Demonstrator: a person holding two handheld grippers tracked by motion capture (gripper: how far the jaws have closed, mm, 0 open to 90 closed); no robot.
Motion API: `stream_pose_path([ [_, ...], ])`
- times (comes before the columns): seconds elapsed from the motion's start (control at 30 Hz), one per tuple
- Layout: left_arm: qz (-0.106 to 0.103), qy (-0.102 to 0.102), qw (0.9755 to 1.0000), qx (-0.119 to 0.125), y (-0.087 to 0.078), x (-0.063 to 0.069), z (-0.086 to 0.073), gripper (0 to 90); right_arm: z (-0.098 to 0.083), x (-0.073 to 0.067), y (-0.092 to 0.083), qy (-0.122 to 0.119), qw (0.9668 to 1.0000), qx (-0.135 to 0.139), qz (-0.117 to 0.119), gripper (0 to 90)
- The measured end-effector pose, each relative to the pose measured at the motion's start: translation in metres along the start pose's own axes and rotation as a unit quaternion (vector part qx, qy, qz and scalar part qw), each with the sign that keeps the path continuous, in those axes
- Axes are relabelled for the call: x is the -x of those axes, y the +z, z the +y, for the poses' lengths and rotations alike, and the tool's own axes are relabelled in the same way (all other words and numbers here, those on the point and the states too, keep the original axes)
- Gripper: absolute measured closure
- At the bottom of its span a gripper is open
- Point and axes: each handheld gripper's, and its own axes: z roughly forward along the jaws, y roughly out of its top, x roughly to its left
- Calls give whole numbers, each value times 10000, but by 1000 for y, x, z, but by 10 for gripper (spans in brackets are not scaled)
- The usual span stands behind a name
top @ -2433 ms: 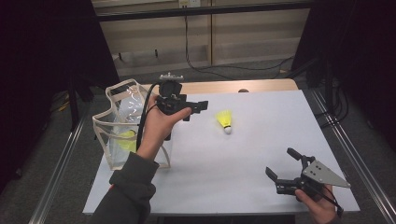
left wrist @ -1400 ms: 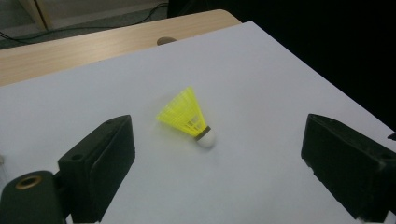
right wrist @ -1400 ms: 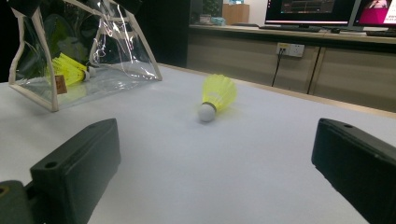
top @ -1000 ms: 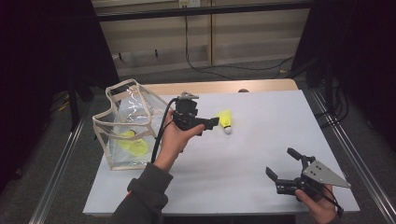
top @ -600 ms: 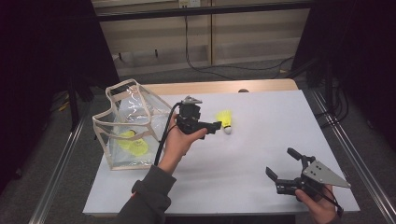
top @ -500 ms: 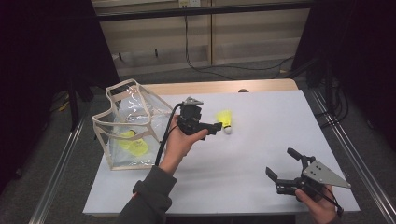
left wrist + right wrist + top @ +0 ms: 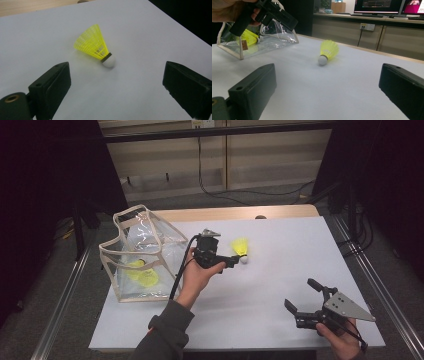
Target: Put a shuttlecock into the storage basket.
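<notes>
Hovering with jaws spread wide, left gripper [image 7: 231,262] just short of the yellow shuttlecock [image 7: 96,46], which lies on its side on the white table [image 7: 280,250], untouched, clear bag [image 7: 137,252] behind the hand, right gripper [image 7: 304,296] open, well apart.

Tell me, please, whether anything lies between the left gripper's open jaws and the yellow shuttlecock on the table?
Nothing visible does. The left gripper has its jaws spread, and the yellow shuttlecock lies on its side just ahead of them, with bare white table between. The clear bag sits off to the other side.
</notes>
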Motion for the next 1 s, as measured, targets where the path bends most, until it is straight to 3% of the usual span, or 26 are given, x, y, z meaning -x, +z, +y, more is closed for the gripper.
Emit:
stream_pose_path([
  [1.0,228,-114,9997,2,38,-2,-11,78,0,0,-1,-1,10000,-4,-16,12],
])
